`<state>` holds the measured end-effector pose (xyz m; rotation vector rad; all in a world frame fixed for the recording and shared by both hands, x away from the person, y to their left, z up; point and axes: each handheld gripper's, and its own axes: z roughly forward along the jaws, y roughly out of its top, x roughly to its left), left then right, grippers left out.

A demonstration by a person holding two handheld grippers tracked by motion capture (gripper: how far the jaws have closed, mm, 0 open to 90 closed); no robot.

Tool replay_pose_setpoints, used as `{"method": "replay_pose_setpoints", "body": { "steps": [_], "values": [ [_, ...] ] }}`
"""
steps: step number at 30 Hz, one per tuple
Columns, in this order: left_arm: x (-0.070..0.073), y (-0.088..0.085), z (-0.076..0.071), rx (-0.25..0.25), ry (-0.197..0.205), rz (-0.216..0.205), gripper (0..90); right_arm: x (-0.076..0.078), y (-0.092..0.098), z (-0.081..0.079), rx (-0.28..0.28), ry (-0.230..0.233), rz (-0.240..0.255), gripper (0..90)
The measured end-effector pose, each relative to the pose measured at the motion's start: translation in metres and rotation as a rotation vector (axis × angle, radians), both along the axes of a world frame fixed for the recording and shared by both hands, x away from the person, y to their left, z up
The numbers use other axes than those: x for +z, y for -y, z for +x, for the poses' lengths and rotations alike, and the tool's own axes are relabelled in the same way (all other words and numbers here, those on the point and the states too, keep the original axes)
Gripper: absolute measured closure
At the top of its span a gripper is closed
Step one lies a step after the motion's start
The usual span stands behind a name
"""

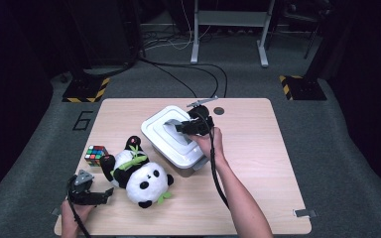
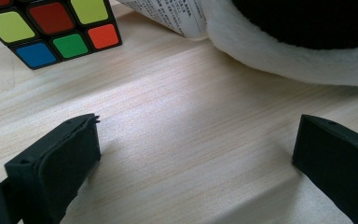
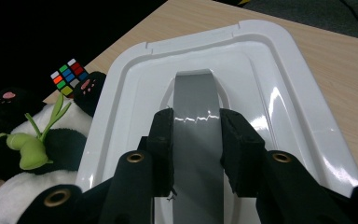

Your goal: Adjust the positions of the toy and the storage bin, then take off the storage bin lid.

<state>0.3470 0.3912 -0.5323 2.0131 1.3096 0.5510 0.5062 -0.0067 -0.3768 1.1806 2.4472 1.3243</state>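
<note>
From the high view, the white lidded box [image 1: 171, 141] sat mid-table, and my right gripper [image 1: 184, 127] was down on top of it, arm coming in from about 5 o'clock. Seemed like the sensible approach, since the grey handle [image 1: 172, 126] runs along the middle of the lid [image 1: 155, 130] and that's the one part you can actually pinch. The plush panda [image 1: 139, 172] lay at roughly 8 o'clock from the box, with the puzzle cube [image 1: 95, 154] off at its 9 o'clock. My left gripper [image 1: 101, 196] was parked at the near left corner of the table [image 1: 258, 163], out of the way.

Left gripper view: jaws stood wide apart with nothing between them, just bare wood. The cube [image 2: 51, 28] was up at 11 o'clock and the panda's white fur [image 2: 289, 58] at 1 o'clock, both well clear of my fingers [image 2: 58, 161]. I'd say that hand was simply waiting.

Right gripper view: my two pads [image 3: 162, 140] were clamped on either side of the grey handle [image 3: 196, 121], squeezing it flat-on. The lid [image 3: 279, 79] looked seated all round, so I'd guess lifting it off was the job in hand. Panda [image 3: 37, 149] and cube [image 3: 67, 74] sat at 9 to 10 o'clock.
</note>
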Motion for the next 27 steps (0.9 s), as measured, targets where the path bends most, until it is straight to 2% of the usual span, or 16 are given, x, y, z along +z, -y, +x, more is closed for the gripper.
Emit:
{"method": "replay_pose_setpoints", "body": {
  "steps": [13, 15, 21, 22, 27],
  "values": [
    [0.0, 0.0, 0.0, 0.001, 0.0, 0.0, 0.5, 0.0006, -0.0049, -0.0033, -0.005, 0.038, -0.034, 66.8],
    [0.0, -0.0001, 0.0, 0.003, 0.0, -0.001, 0.6, 0.0017, -0.006, -0.0045, -0.01, 0.033, -0.044, 66.7],
    [-0.0001, 0.0001, -0.0001, 0.003, -0.001, -0.003, 0.6, 0.0023, -0.0079, -0.007, -0.021, 0.062, -0.068, 66.8],
    [0.0, 0.0001, -0.0001, 0.002, -0.002, -0.002, 0.6, 0.0021, -0.008, -0.0064, -0.016, 0.079, -0.073, 66.8],
    [0.0, 0.0, 0.0, 0.001, -0.001, -0.001, 0.5, 0.0049, -0.0078, -0.0085, -0.029, 0.091, -0.085, 66.8]
  ]
}}
